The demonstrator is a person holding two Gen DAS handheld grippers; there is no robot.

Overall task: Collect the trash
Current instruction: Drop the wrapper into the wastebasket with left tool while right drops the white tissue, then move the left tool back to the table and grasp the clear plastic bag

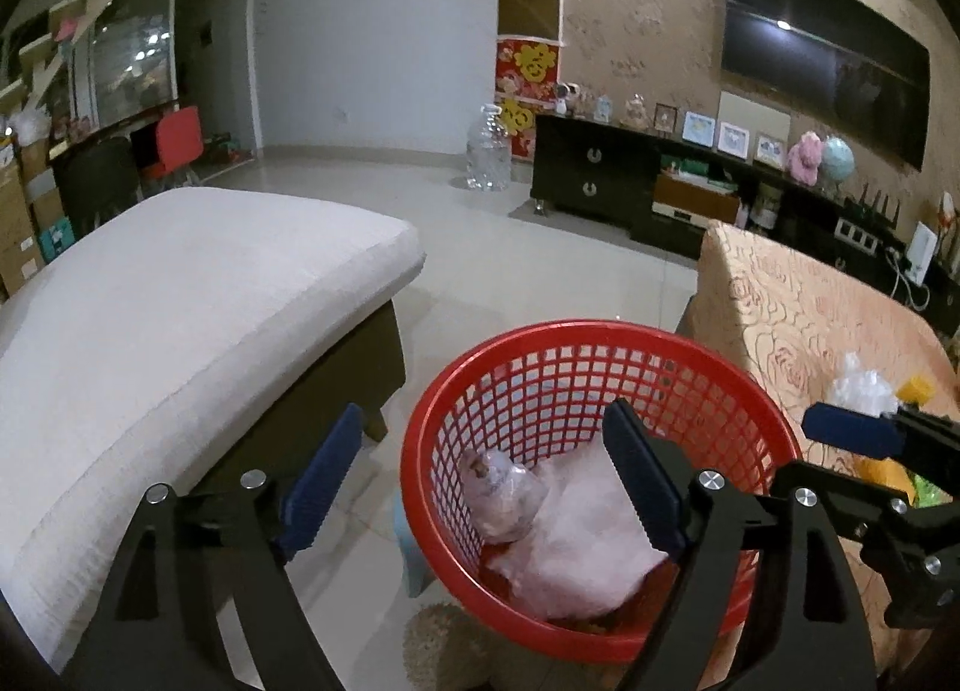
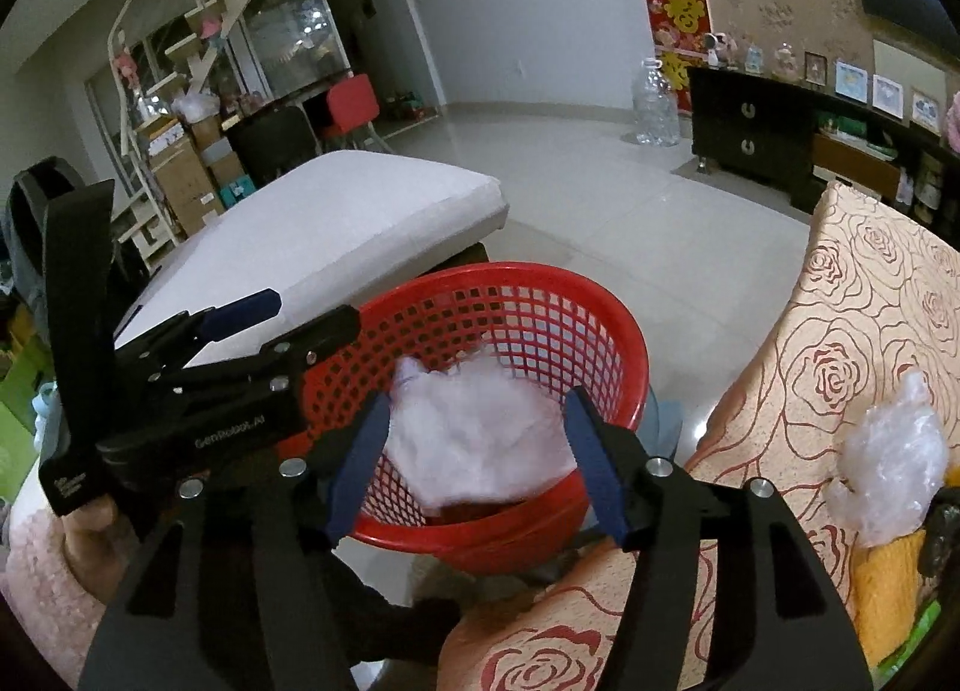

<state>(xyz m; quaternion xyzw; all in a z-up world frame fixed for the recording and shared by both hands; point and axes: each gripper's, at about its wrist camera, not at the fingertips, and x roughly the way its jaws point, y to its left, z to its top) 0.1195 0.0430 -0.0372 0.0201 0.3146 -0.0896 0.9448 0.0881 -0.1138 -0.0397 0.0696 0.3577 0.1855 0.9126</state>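
A red mesh basket [image 1: 480, 385] stands on the floor between a sofa and a cloth-covered table. In it lie a pale crumpled bag [image 1: 576, 547] and a scrunched clear plastic piece [image 1: 501, 496]. My left gripper [image 1: 480, 481] is open, one finger outside the basket's left wall and the other over its inside. In the right wrist view my right gripper [image 2: 477, 469] is open above the basket [image 2: 630, 343], and the blurred pale bag [image 2: 480, 439] sits loose between its fingers without touching the pads. More crumpled clear plastic [image 2: 894, 457] lies on the table to the right.
A white cushioned sofa [image 1: 180, 301] borders the basket on the left, the rose-patterned table [image 1: 780, 319] on the right. Yellow items [image 1: 915, 388] lie beside the plastic. A large water jug [image 1: 489, 150] and a dark TV cabinet [image 1: 594, 168] stand across the tiled floor.
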